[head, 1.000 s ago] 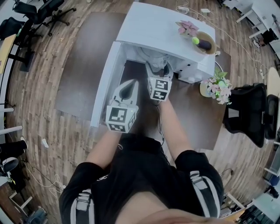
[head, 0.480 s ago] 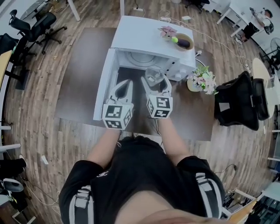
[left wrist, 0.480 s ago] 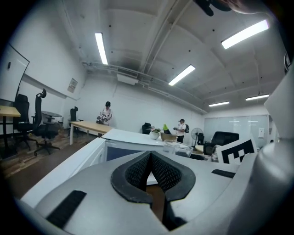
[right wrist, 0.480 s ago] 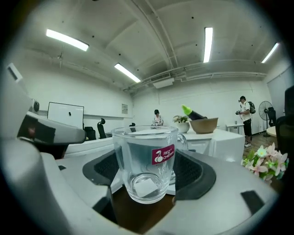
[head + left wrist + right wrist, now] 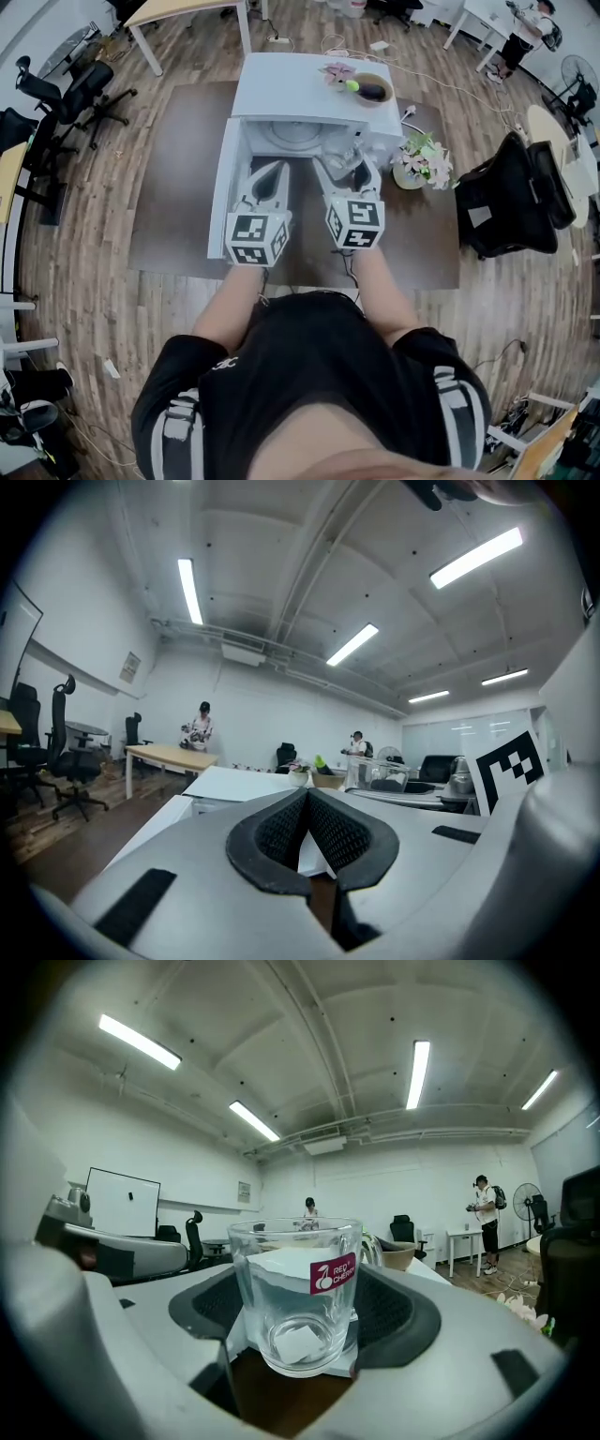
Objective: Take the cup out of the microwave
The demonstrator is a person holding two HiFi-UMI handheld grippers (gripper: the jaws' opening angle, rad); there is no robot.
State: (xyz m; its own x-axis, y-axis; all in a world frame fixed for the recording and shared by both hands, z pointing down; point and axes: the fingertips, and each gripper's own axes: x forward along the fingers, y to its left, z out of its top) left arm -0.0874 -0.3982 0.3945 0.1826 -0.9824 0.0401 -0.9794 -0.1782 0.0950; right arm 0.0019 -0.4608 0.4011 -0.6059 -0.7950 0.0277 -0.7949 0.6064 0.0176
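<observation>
A clear glass cup (image 5: 298, 1288) with a red cherry label sits between the pads of my right gripper (image 5: 300, 1330), which is shut on it. In the head view the right gripper (image 5: 350, 172) holds the cup (image 5: 353, 163) just outside the mouth of the white microwave (image 5: 300, 89). The microwave door (image 5: 223, 202) hangs open to the left, and the bare turntable (image 5: 293, 134) shows inside. Beside it, my left gripper (image 5: 266, 176) points at the opening; its dark pads (image 5: 281, 834) touch each other with nothing between them.
A bowl with fruit (image 5: 371, 90) and pink flowers (image 5: 336, 72) rest on the microwave top. A flower pot (image 5: 420, 161) stands right of the microwave on the brown table (image 5: 178, 187). A black office chair (image 5: 511, 192) is at the right. People stand far off in the room.
My right gripper has drawn back toward me with the cup, from inside the microwave to just outside its opening. The left gripper stays shut beside it.
</observation>
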